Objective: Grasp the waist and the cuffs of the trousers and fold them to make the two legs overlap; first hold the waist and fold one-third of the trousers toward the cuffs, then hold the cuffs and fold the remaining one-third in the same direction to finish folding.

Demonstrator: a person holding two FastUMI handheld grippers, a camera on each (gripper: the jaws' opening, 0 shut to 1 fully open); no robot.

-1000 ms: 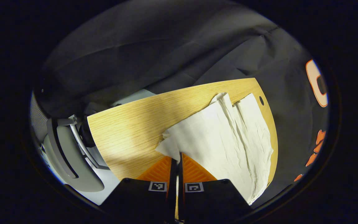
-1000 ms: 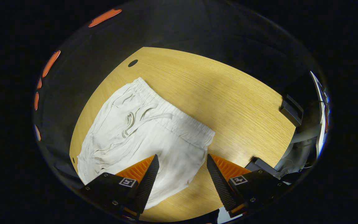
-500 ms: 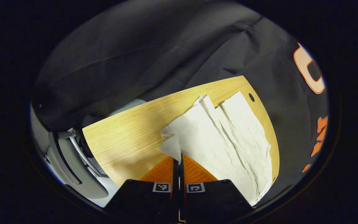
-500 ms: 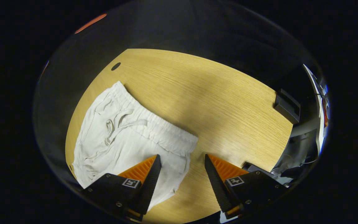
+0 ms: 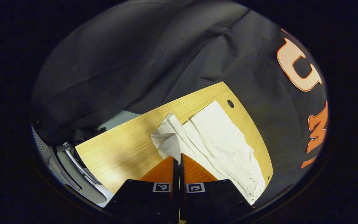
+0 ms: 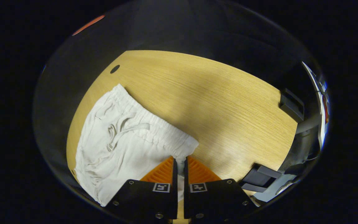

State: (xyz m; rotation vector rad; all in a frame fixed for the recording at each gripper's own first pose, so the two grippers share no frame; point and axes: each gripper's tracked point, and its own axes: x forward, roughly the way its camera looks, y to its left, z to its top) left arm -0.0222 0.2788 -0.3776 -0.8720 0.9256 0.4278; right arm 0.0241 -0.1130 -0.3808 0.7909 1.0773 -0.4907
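wood table point(image 6: 216, 102) holds white trousers point(image 6: 120, 143), the far leg partly hidden by the near one; left gripper point(image 5: 179, 160) stays clenched on a cuff point(image 5: 166, 143), while right gripper point(image 6: 179, 161), spread before, now pinches the waist point(image 6: 166, 137).

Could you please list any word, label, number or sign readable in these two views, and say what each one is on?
None can be read.
The left gripper and the right gripper each carry two square black-and-white markers: patterns, no words.
The white trousers and the wooden table show no print.
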